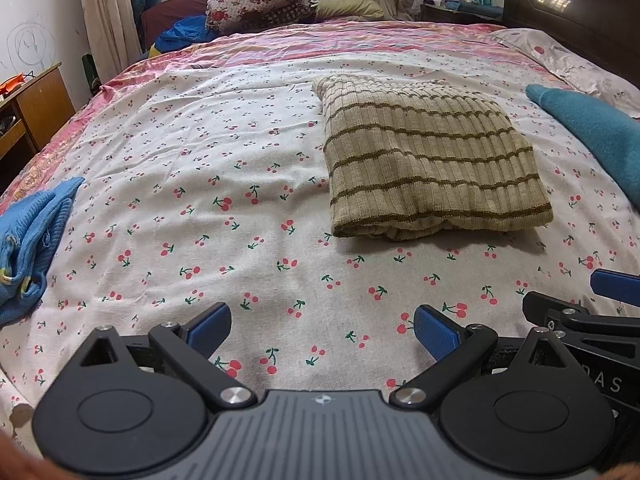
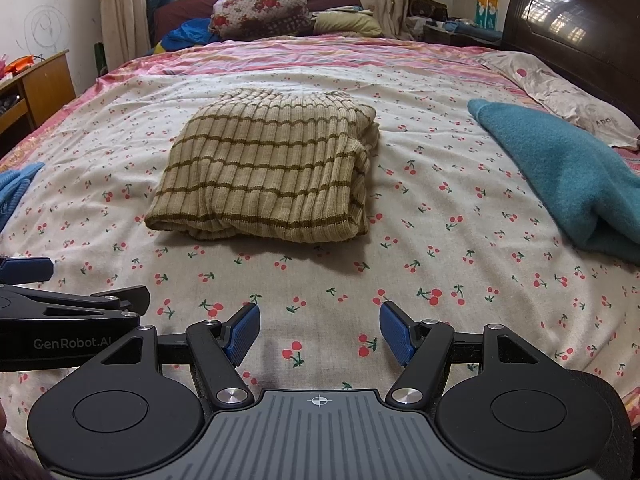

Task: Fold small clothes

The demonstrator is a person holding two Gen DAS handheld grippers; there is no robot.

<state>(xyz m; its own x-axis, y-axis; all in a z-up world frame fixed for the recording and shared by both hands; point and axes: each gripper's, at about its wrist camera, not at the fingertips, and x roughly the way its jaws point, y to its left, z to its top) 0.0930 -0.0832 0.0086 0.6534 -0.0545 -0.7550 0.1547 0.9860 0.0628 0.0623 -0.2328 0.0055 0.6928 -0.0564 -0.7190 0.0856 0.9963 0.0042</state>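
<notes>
A beige knit garment with brown stripes (image 1: 432, 164) lies folded into a thick rectangle on the cherry-print bedsheet (image 1: 200, 208); it also shows in the right wrist view (image 2: 272, 176). My left gripper (image 1: 322, 330) is open and empty, held above the sheet in front of the garment and to its left. My right gripper (image 2: 320, 330) is open and empty, in front of the garment. Each gripper shows at the edge of the other's view: the right one in the left wrist view (image 1: 580, 320) and the left one in the right wrist view (image 2: 60, 304).
A light blue knit garment (image 1: 32, 236) lies crumpled at the left edge of the bed. A teal fleece garment (image 2: 568, 176) lies at the right. A pillow (image 2: 568, 92) and dark headboard (image 2: 576, 20) are far right. A wooden desk (image 1: 36, 104) stands left. Bedding is piled by the window.
</notes>
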